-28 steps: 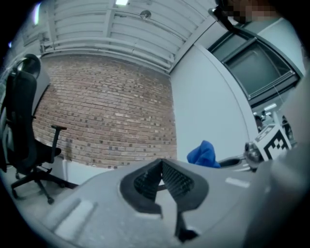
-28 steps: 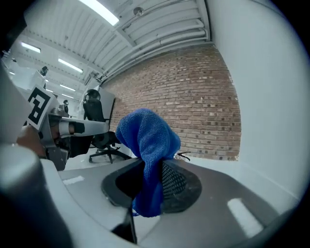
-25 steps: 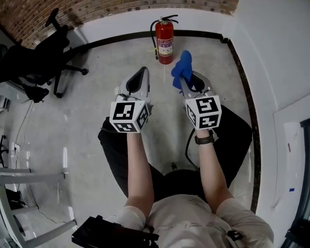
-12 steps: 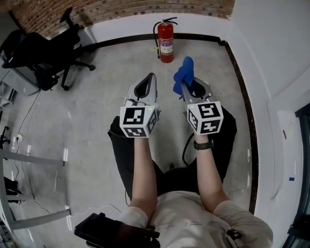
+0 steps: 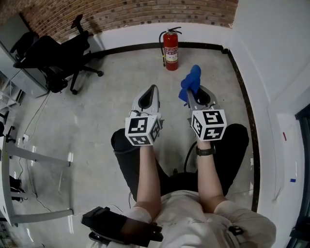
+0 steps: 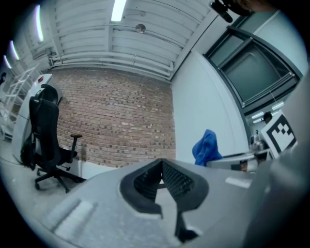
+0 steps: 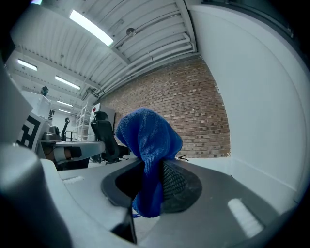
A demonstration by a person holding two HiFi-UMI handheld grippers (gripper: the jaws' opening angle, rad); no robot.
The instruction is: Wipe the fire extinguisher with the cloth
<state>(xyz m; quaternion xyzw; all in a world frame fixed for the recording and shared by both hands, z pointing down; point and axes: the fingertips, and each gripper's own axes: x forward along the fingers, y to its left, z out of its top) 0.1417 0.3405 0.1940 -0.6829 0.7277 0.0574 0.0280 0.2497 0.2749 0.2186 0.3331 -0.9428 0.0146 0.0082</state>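
Observation:
A red fire extinguisher (image 5: 171, 50) stands upright on the concrete floor against the white wall base, ahead of both grippers. My right gripper (image 5: 193, 92) is shut on a blue cloth (image 5: 190, 82), which bunches up above its jaws; in the right gripper view the blue cloth (image 7: 147, 150) hangs pinched between the black pads. My left gripper (image 5: 150, 91) is held level beside it with nothing in its jaws, which are shut. In the left gripper view the cloth (image 6: 206, 147) shows at the right. The extinguisher lies well beyond both grippers' tips.
A black office chair (image 5: 58, 55) stands at the far left by the brick wall (image 5: 135, 12). A white wall (image 5: 271, 63) runs along the right side with a dark skirting strip. Metal table legs (image 5: 34, 160) stand at the left. The person's legs and dark trousers are below the grippers.
The extinguisher sits a little further right and lower in the head view than before. Both grippers have shifted slightly right and down in the picture. The cloth stays held.

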